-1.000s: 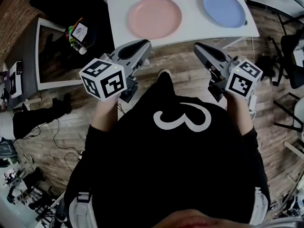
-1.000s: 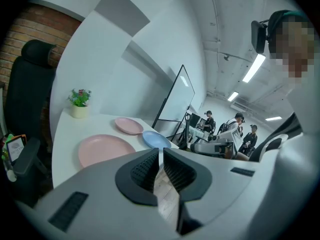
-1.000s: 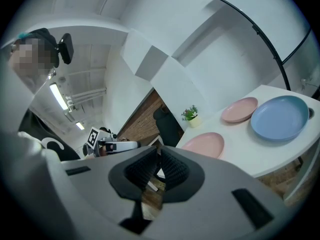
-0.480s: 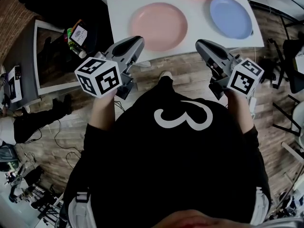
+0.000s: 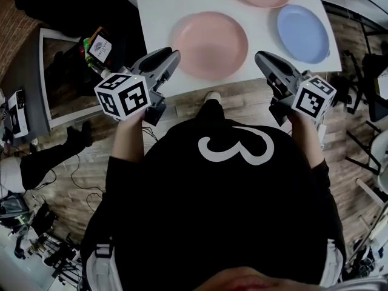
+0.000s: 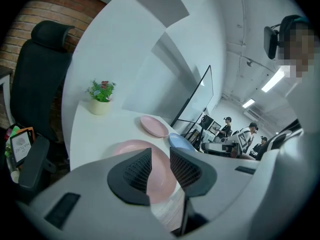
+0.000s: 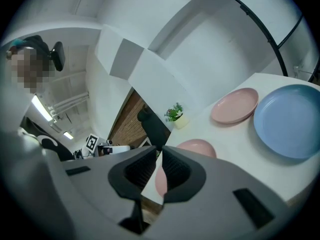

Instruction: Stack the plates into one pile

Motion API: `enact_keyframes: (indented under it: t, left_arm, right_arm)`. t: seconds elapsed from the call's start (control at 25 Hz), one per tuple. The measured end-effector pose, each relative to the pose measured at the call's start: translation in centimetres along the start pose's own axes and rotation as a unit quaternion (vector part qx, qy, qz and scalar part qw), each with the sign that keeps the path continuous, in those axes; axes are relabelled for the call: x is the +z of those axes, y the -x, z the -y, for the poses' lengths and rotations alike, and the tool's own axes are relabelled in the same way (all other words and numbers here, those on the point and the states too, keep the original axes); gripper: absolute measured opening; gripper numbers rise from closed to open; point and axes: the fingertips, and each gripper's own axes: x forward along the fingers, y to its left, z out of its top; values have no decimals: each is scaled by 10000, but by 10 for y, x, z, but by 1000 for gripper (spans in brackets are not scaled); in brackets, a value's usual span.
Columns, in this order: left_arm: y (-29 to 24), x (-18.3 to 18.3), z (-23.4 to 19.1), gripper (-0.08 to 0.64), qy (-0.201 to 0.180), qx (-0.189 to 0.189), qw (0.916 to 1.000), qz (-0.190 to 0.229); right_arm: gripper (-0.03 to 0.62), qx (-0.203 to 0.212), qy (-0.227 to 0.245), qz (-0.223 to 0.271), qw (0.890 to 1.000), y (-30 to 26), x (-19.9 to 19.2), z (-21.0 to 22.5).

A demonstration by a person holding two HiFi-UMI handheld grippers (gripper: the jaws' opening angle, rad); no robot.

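Both arms reached forward, elbows bent. Left gripper [image 5: 172,57] sat at 10 o'clock in the head view, tip aimed toward 1 o'clock and tilted a bit down, with the left forearm [image 5: 129,143] behind it. In its own view the left gripper [image 6: 161,165] showed jaws apart; they had just been opening, nothing gripped between them. Right gripper [image 5: 259,57] sat at 2 o'clock, tip aimed toward 11 o'clock, right forearm [image 5: 306,141] behind. In its own view the right gripper [image 7: 159,170] showed jaws closed together, holding nothing.
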Motion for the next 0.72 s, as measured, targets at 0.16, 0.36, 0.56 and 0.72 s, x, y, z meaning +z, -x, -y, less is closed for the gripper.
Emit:
enact_keyframes:
  t: [0.16, 0.36, 0.56, 0.72]
  left_arm:
    - [-8, -3, -18, 107, 228, -30, 9997, -65]
    - [-18, -11, -48, 119, 352, -4, 9991, -237]
    - [-33, -23, -74, 129, 540, -4, 9973, -493]
    - [-44, -36, -94, 129, 686, 44, 9951, -710]
  right_arm:
    - [31, -222, -91, 3, 9997, -4, 1, 18]
    - [118, -395, -231, -149, 9988, -18, -6, 36]
    - [129, -561, -466, -207, 9971, -29, -15, 58]
    - [133, -787, -677, -355, 9940, -39, -30, 80]
